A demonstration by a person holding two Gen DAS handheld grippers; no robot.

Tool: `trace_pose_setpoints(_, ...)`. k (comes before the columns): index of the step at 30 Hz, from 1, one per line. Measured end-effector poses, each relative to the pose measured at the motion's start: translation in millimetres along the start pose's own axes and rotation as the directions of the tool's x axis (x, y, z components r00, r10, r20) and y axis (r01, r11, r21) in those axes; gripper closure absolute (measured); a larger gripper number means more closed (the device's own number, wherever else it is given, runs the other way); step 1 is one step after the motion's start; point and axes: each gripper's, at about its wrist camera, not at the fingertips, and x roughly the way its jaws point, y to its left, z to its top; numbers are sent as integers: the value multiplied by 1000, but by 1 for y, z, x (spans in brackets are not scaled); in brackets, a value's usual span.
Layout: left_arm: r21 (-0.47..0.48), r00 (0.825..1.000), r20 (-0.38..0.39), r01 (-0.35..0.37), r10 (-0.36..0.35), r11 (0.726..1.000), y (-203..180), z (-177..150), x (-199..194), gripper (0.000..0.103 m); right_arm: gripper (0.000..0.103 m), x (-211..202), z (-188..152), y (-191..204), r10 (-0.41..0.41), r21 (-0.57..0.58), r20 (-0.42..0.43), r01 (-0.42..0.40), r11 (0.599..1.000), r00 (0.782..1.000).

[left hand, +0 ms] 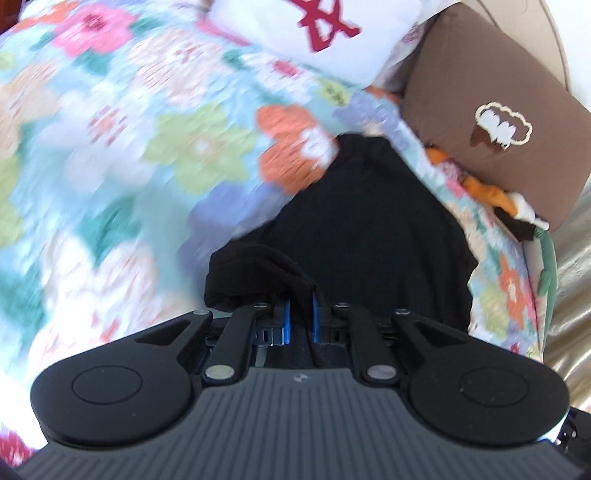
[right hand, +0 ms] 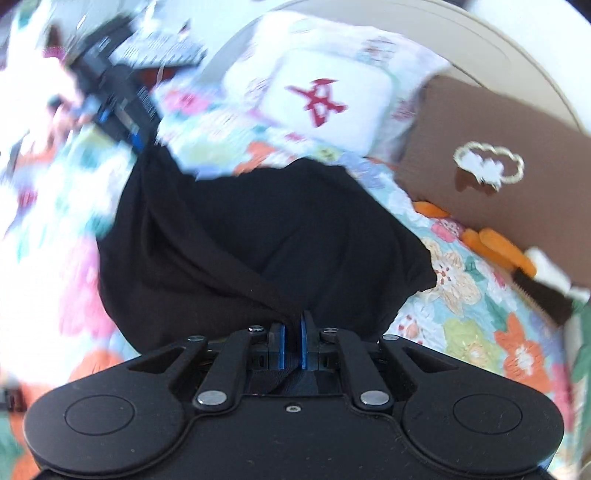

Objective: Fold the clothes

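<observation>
The bed is covered by a floral quilt (left hand: 110, 147) with pink, orange, green and teal flowers; much of it looks blurred in both views. At the head side there is a brown cushion (left hand: 491, 110) with a small cloud-shaped picture on it, and beside it a white pillow (left hand: 314, 33) that carries a red sign. Along the lower edge of the brown cushion lies a soft toy (right hand: 517, 258) with orange, white and dark parts.

On the quilt, between the two claws and the pillows, is the black garment (right hand: 258, 229). It is bunched and partly raised, and its far edge lies on the quilt near the white pillow and the brown cushion.

The right claw (right hand: 292, 332) has its blue pads (right hand: 282, 343) pressed nearly together, and a fold of the black garment is pinched between them. The left claw (left hand: 300, 314) is also pressed on the black garment: a bunch of the cloth goes down between its blue pads (left hand: 286, 317). In the right wrist view the left claw (right hand: 140, 142) appears again at the upper left, blurred, holding another corner of the same garment, so the cloth stretches between the two claws.
</observation>
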Motion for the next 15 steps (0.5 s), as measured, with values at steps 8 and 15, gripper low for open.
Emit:
trace_pose_setpoints(8,19,998,56,41,-42,999,-47,70,60,93,95,60,27,-88,-13,150,47,6,989,999)
trace_pose_setpoints(15,48,989,125,75,-80,996,-54,95,101,94,95,103,21,-123,-61,236,97,37,971,993)
